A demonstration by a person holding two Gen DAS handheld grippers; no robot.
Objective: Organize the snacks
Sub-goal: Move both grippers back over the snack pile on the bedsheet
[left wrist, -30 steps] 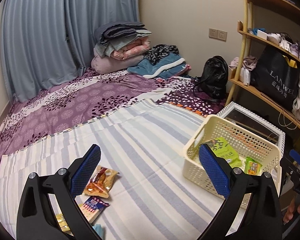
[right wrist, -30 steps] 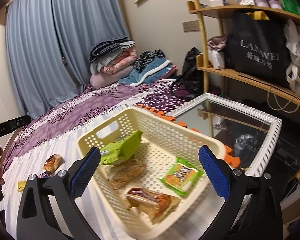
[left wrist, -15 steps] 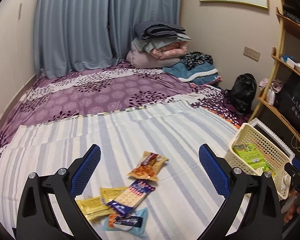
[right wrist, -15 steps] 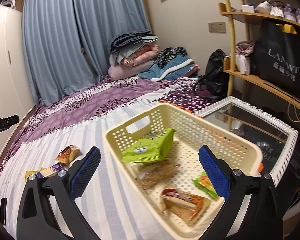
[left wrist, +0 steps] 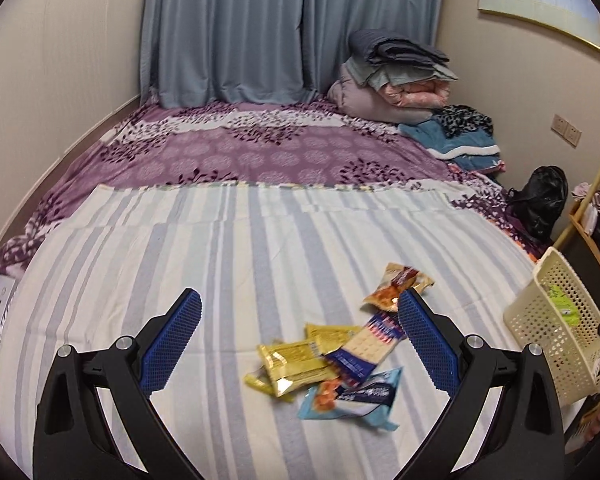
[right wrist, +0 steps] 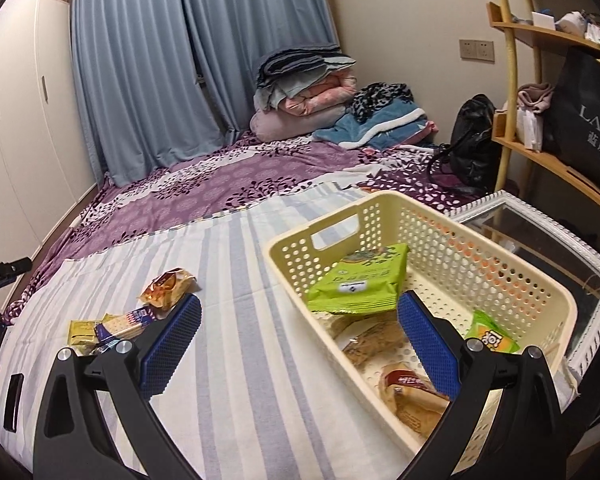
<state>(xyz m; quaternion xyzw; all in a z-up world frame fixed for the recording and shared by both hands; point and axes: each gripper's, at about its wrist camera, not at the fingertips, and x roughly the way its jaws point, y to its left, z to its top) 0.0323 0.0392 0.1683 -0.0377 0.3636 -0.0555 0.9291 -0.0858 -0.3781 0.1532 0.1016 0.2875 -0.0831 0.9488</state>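
A bed carries a blue-and-white striped sheet [left wrist: 228, 248] laid over a purple floral bedspread [left wrist: 260, 148]. On the stripes lies a loose cluster of snack packets: an orange packet [left wrist: 394, 288], yellow foil packets [left wrist: 300, 360], a navy cracker sleeve [left wrist: 366, 346], a light-blue wrapper [left wrist: 360, 398]. A cream perforated plastic basket [right wrist: 512, 280] sits at the bed's edge. Folded blankets [left wrist: 392, 76] are stacked at the far corner.

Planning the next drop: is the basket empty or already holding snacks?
Partly filled. The basket holds a green pack and three more packets, with bare floor between them.
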